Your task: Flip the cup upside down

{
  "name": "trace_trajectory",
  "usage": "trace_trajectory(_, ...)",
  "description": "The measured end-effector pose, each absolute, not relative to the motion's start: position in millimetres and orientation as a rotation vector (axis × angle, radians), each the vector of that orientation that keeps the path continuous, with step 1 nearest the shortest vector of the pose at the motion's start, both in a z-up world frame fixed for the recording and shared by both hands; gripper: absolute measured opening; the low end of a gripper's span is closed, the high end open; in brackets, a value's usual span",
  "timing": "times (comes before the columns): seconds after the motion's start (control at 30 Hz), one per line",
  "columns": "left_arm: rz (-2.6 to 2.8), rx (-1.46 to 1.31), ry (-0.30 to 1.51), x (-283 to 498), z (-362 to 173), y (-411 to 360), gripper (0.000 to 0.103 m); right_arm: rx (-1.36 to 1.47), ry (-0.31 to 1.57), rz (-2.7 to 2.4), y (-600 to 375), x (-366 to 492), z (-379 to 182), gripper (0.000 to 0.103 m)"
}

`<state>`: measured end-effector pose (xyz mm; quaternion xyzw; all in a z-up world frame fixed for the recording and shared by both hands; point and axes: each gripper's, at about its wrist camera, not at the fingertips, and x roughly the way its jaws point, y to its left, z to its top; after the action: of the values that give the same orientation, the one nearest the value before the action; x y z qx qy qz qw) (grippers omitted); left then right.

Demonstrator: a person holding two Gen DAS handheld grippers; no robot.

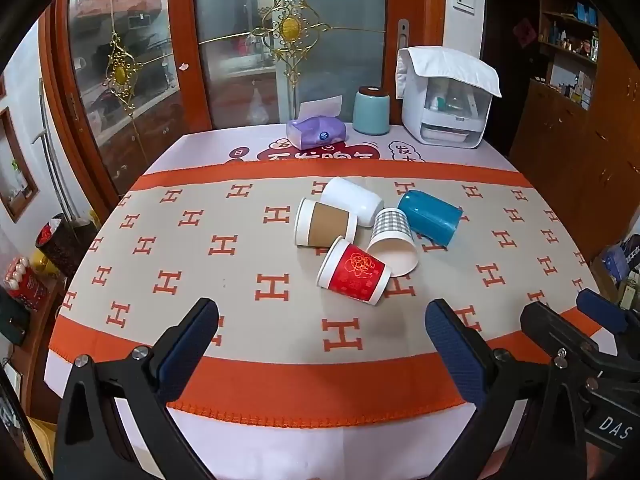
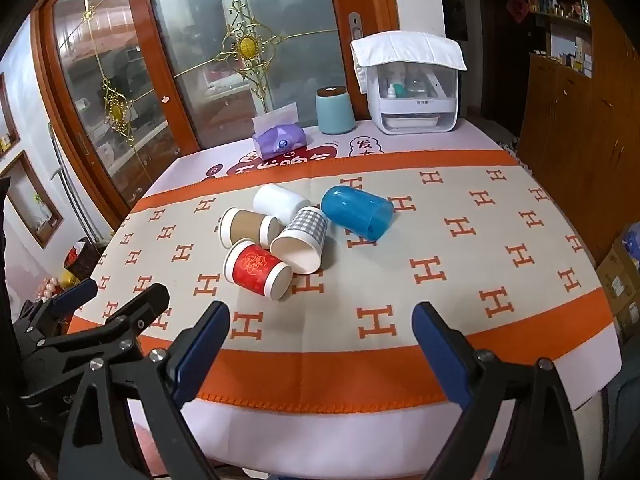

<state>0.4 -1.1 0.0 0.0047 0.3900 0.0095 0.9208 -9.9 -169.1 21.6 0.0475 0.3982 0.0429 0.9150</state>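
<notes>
Several cups lie on their sides in a cluster on the H-patterned cloth: a red paper cup (image 1: 354,272) (image 2: 258,266), a checked paper cup (image 1: 392,240) (image 2: 302,236), a brown-sleeved cup (image 1: 326,226) (image 2: 248,226), a white cup (image 1: 352,200) (image 2: 280,202) and a blue plastic cup (image 1: 430,216) (image 2: 358,212). My left gripper (image 1: 322,320) is open and empty above the table's near edge. My right gripper (image 2: 320,322) is open and empty beside it. Each shows at the edge of the other's view: the right gripper (image 1: 560,314) and the left gripper (image 2: 120,296).
At the table's far edge stand a purple tissue pack (image 1: 316,132), a teal canister (image 1: 371,110) and a white appliance under a cloth (image 1: 446,100). Glass doors are behind the table. A wooden cabinet (image 1: 576,128) is at the right.
</notes>
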Motion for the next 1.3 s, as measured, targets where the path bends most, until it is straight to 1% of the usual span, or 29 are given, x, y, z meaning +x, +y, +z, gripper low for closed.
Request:
trace_trajectory(0.27,0.012,-0.006,0.802,-0.9,-1.3,-1.4,0.102,0.117,0.829,0.1,-170.2,-9.8,19.8,0.093)
trace_trajectory(0.3,0.009,-0.006,0.804,1.0,-2.2,-2.7,0.102,0.116,0.827,0.095,-167.6,-15.9,13.3,0.093)
trace_trajectory(0.53,0.0,-0.006,0.812,2.7,-6.0,-1.6,0.102,0.124,0.826,0.099,-170.3,-20.2,17.5,0.093)
trace_trajectory(0.63,0.0,-0.004,0.811,3.1,-5.5,-2.2,0.102,0.131,0.84,0.101,-172.4,-9.1,18.6,0.093)
trace_trajectory(0.8,0.005,-0.002,0.815,2.7,-6.0,-2.8,0.102,0.134,0.843,0.107,-168.6,-11.4,10.0,0.093)
trace_trajectory(1.3,0.002,-0.011,0.824,2.3,-7.8,1.2,0.102,0.138,0.848,0.11,-167.7,-11.0,12.8,0.093)
